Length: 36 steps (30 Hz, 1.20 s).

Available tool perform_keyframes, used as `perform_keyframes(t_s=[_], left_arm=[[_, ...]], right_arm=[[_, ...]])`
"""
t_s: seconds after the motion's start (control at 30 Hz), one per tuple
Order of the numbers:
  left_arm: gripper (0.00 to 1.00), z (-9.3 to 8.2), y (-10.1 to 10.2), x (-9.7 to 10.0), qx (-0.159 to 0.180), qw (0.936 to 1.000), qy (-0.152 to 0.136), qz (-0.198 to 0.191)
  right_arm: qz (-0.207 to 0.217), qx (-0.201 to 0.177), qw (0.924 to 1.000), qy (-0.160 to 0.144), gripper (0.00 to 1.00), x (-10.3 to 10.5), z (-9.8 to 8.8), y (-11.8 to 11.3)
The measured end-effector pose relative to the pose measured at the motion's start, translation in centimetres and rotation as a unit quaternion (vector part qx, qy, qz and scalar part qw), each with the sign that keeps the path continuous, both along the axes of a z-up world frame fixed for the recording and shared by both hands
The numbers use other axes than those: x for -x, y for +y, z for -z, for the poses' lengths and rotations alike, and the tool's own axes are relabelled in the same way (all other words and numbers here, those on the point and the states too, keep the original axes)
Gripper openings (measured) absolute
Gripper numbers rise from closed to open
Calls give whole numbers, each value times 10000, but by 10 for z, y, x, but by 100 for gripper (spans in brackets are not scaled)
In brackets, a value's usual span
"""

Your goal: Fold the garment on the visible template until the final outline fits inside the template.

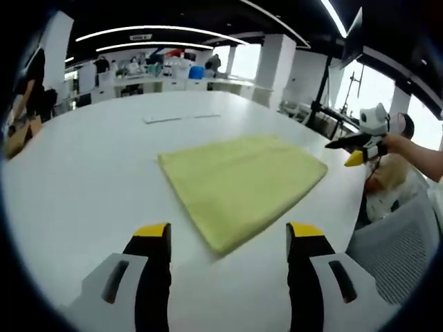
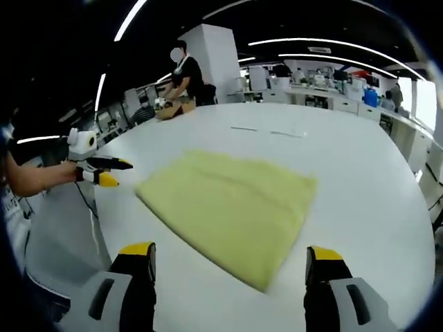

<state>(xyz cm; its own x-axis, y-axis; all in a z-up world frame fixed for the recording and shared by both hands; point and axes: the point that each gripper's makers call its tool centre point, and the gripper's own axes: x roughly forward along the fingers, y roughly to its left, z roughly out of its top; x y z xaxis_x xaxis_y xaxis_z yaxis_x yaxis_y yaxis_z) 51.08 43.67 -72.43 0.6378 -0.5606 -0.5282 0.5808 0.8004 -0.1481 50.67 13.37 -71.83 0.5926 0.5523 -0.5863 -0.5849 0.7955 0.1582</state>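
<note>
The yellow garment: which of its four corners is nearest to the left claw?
The corner pointing at the left claw, between its open jaws; the other three corners lie farther away across the white table.

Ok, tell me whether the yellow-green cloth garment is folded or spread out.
Folded: the yellow-green cloth garment lies flat on the white table as a compact rectangle with a doubled, thick near edge.

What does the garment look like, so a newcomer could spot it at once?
Start at the large white round-edged table. Near its middle lies a pale yellow-green cloth garment, folded flat into a rough rectangle, with one corner pointing toward the open yellow-tipped left gripper. It is the only coloured, soft item on the tabletop; the thin white strips beyond it are small and pale.
</note>
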Motion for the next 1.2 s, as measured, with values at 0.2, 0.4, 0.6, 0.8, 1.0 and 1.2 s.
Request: perform_keyframes(t_s=[0.2, 0.4, 0.6, 0.8, 1.0, 1.2], left_arm=[[73, -12, 3, 6, -169, 9995, -271, 85], [82, -17, 4, 8, -222, 9987, -440, 133], [90, -18, 6, 13, -187, 9987, -463, 42], [99, -18, 3, 18, -261, 9984, -482, 103], [99, -17, 3, 20, -211, 9988, -446, -9], [99, -14, 5, 23, -230, 9989, -399, -59]], right_arm=[[23, -138, 9994, -305, 98, 1, -18, 5], [59, -203, 9986, -493, 99, 5, -30, 7], [126, -228, 9978, -606, 99, 10, -32, 8], [159, -215, 9973, -679, 99, 11, -31, 6], [141, -174, 9974, -684, 99, 10, -31, 7], [90, -100, 9975, -690, 99, 11, -30, 8]])
